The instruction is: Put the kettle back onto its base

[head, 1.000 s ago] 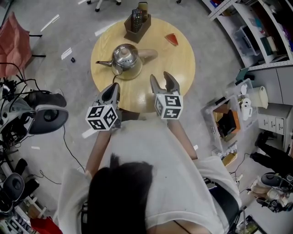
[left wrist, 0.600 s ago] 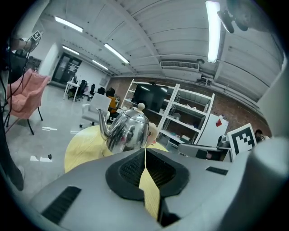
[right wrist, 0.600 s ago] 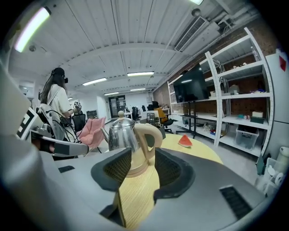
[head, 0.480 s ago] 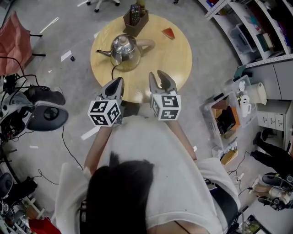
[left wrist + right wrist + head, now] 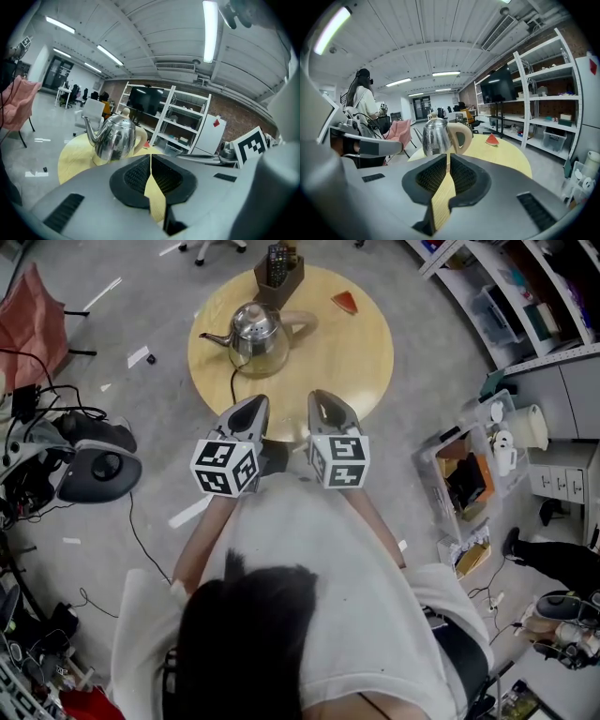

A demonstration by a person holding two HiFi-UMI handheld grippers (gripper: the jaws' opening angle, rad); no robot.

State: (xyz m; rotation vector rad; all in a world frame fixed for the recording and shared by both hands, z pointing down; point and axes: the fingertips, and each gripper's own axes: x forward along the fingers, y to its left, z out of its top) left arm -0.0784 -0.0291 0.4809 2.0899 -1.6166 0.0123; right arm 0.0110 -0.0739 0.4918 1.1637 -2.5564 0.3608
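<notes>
A shiny steel kettle [image 5: 255,332] with a cream handle stands on its round base [image 5: 272,362] at the far left of the round wooden table [image 5: 356,362]. Both grippers hang over the table's near edge, well short of the kettle, and hold nothing. My left gripper [image 5: 260,401] is shut, its pads together. The jaws of my right gripper [image 5: 323,395] are closing, the tips meeting with nothing between them. The kettle [image 5: 115,138] shows ahead of the left gripper [image 5: 150,157], and the kettle [image 5: 438,136] also lies beyond the right gripper [image 5: 447,157].
A wooden holder with remotes [image 5: 277,273] and a watermelon slice [image 5: 349,302] sit at the table's far side. The base's black cable [image 5: 232,390] runs off the near left edge. Black gear [image 5: 94,470] lies on the floor left; bins [image 5: 464,484] and shelves stand right.
Both grippers have drawn back from the table toward the person. The right gripper's jaws went from wide open to nearly together. The kettle stayed on its base.
</notes>
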